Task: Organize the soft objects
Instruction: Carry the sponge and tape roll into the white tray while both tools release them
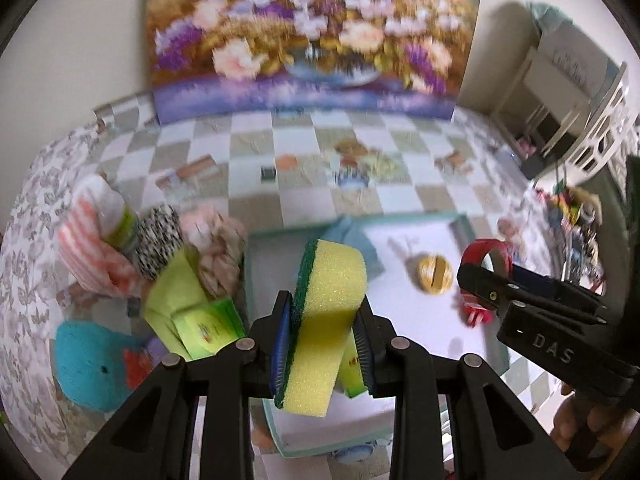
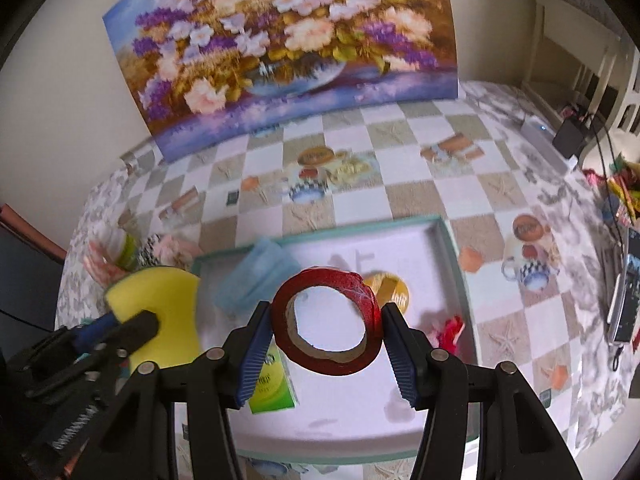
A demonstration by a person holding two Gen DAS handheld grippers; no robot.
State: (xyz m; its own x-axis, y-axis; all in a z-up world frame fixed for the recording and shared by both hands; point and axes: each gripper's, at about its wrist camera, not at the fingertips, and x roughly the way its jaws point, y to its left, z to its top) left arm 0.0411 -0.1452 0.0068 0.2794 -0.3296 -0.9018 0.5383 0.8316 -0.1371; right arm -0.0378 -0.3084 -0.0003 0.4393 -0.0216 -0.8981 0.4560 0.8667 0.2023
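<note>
We judge the sorting midway: our left hand-held gripper (image 1: 322, 338) grips a sponge (image 1: 326, 320) and the right hand-held gripper (image 2: 325, 346) a tape roll (image 2: 326, 322), both above the tray (image 2: 456, 264), with soft things (image 1: 160, 248) piled to the left.

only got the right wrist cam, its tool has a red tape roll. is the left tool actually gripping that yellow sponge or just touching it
Observer: Gripping. In the left wrist view the left tool is shut on the sponge, with a pad pressed against each side.
Operator: ok. right tool is keeping the red tape roll for now. is the sponge yellow all through
Observer: No. A dark green scouring layer covers its left face.
Operator: anything soft left of the tray that i can't see
Observer: Yes. A teal whale-shaped soft toy lies on the tablecloth, outside the tray to its left.
</note>
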